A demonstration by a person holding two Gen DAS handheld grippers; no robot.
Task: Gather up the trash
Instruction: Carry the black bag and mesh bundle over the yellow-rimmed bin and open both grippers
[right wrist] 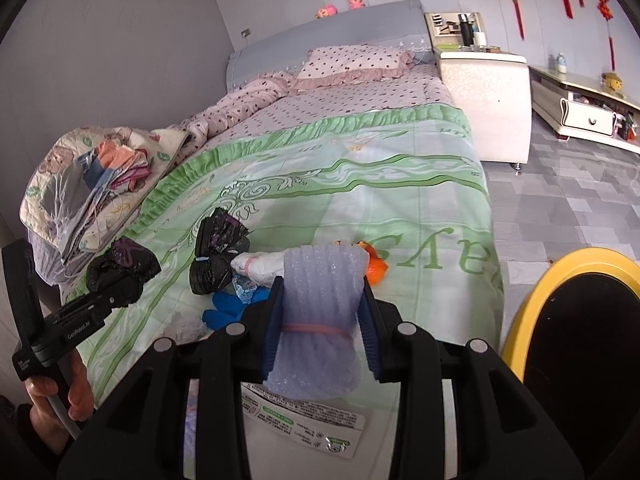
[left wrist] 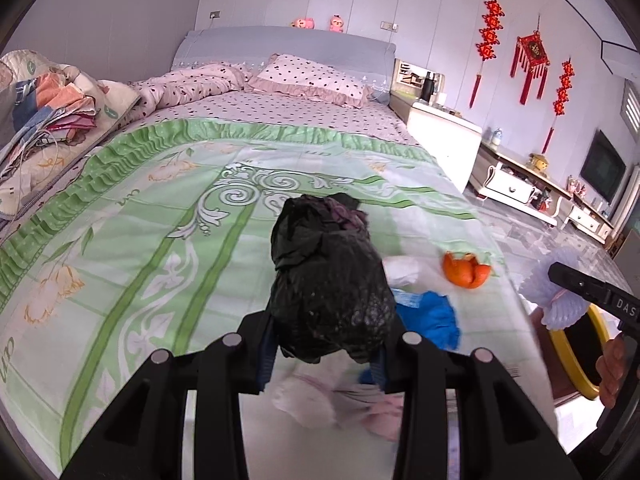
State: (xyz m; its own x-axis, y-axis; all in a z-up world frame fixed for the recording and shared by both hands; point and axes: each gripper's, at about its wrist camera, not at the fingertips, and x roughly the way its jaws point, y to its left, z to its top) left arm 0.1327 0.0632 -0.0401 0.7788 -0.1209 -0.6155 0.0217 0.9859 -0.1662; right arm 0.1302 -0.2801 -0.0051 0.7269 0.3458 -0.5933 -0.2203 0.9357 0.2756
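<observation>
L gripper [left wrist: 326, 344] pinches a black bag wad [left wrist: 328, 280] above the green bedspread [left wrist: 120, 240]. R gripper [right wrist: 320, 332] clamps a foam net roll [right wrist: 316, 312]. R view only — second black bag [right wrist: 218, 252] on bed, yellow-rimmed bin [right wrist: 532, 280] beside it. Orange peel [left wrist: 466, 272] clearer in L view.

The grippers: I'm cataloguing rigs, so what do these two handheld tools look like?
Both are matte black plastic with silver round pins on the linkage and blue pads inside the fingers. The left gripper carries white lettering on its side and a grey cable by the hand. The right gripper also bears white letters.
</observation>
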